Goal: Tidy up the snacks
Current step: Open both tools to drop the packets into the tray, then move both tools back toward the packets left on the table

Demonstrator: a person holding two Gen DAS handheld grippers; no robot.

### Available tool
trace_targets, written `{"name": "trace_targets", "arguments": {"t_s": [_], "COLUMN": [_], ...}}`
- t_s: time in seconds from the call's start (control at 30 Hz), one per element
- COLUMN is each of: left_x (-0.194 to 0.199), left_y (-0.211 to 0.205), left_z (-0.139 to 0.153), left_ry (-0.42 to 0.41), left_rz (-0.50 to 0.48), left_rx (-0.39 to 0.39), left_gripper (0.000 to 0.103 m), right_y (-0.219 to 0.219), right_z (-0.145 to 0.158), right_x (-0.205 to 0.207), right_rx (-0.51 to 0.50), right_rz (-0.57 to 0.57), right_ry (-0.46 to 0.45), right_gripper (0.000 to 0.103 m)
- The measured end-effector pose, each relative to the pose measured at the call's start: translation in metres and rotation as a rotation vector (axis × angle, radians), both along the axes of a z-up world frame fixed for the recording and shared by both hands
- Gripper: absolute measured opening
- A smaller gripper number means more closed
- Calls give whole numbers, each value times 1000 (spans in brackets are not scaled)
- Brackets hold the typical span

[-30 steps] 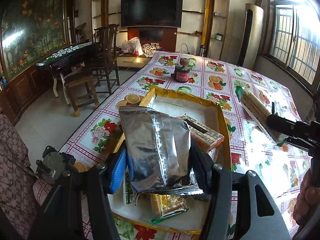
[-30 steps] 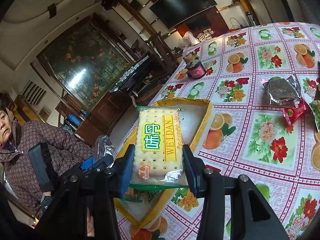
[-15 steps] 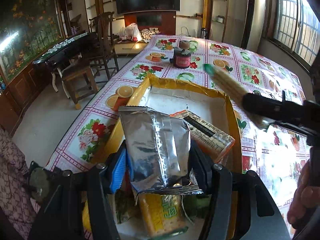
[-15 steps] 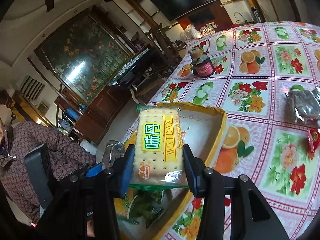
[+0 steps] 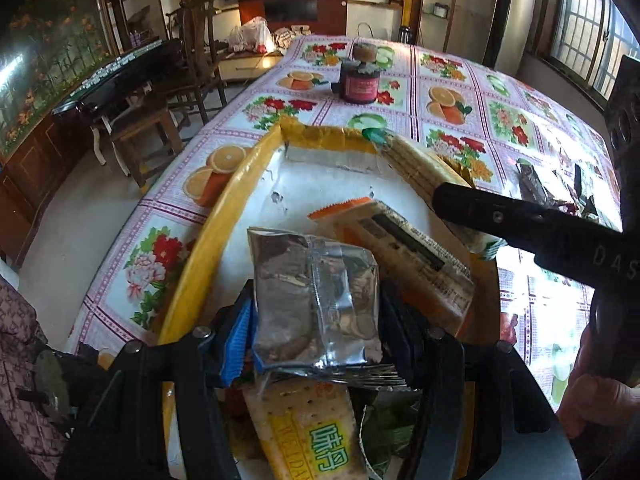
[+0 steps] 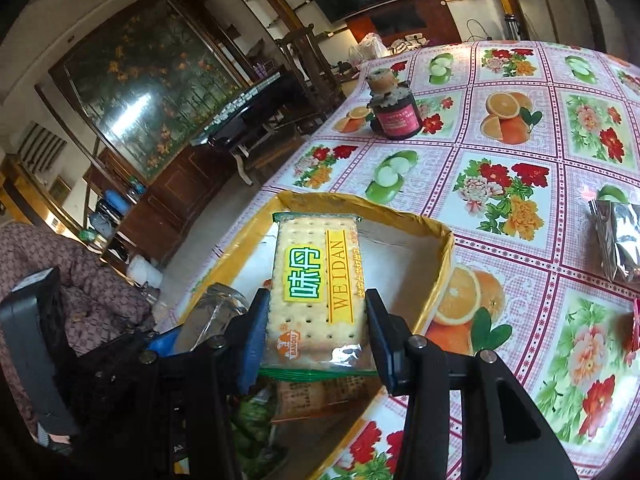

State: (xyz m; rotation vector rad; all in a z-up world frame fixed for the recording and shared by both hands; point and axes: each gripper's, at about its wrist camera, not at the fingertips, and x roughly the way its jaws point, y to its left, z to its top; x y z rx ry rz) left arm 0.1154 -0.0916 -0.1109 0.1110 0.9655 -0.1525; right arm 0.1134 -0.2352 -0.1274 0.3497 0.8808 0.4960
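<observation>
Your left gripper (image 5: 316,312) is clamped on a silver foil snack pouch (image 5: 316,300), held upright between the blue-padded fingers (image 5: 236,340) above the near end of the yellow-rimmed cardboard tray (image 5: 224,216). Your right gripper (image 6: 316,336) is clamped on a clear-wrapped Weidan cracker pack (image 6: 316,284), printed face toward the camera, poised over the same tray (image 6: 444,264); in the left wrist view this pack (image 5: 424,168) appears edge-on, reaching toward the tray's far right corner. Neither item has been released. Below the left gripper the tray already holds a second Weidan cracker pack (image 5: 308,428) lying flat, an orange-edged biscuit pack (image 5: 404,256) resting at a tilt toward the right wall, and some green-wrapped items (image 5: 384,436) partly hidden by the fingers. The far half of the tray floor is bare white card. Outside the tray, on the fruit-and-flower tablecloth (image 6: 500,184), you can see another silver foil pouch (image 6: 618,240) and the edge of a small red wrapper (image 6: 634,328) at the right margin; further small packets (image 5: 532,184) lie to the right in the left wrist view, too blurred to identify. A dark jar with a pink label (image 6: 394,116) stands well apart at the far end of the table. Judged from this layout, the task is partway through: several snacks are stowed, two are in hand over the tray, and at least a few loose ones remain on the cloth to collect.
</observation>
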Motion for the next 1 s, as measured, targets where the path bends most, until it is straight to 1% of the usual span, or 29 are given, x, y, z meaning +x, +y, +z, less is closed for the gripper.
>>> {"name": "trace_targets", "arguments": {"t_s": [0.2, 0.33, 0.37, 0.43, 0.47, 0.5, 0.63, 0.7, 0.83, 1.0], "left_x": [5, 7, 8, 8, 6, 5, -4, -11, -23, -49], "left_y": [2, 4, 4, 6, 8, 9, 17, 17, 17, 9], "left_z": [-4, -6, -7, -7, -7, -6, 2, 7, 17, 37], "left_ry": [43, 65, 67, 69, 64, 57, 18, -12, -63, -189], "left_rz": [2, 10, 17, 35, 47, 51, 67, 74, 78, 68], "left_rx": [-16, -16, -13, 1, 5, 2, -27, -20, -31, -46], "left_gripper": [60, 61, 62, 76, 79, 81, 84, 87, 87, 88], "right_y": [15, 18, 16, 12, 8, 6, -10, -18, -30, -49], "right_z": [-10, -15, -14, -12, -10, -8, 0, 4, 13, 26], "right_x": [8, 9, 8, 6, 5, 3, -7, -16, -32, -61], "right_rx": [-84, -93, -88, -73, -69, -63, -22, 0, 25, 29], "right_rz": [21, 27, 17, 4, -5, -9, -46, -61, -86, -137], "right_ry": [20, 35, 32, 35, 33, 29, 11, 0, -25, -86], "right_gripper": [46, 47, 48, 49, 49, 50, 53, 55, 56, 57]}}
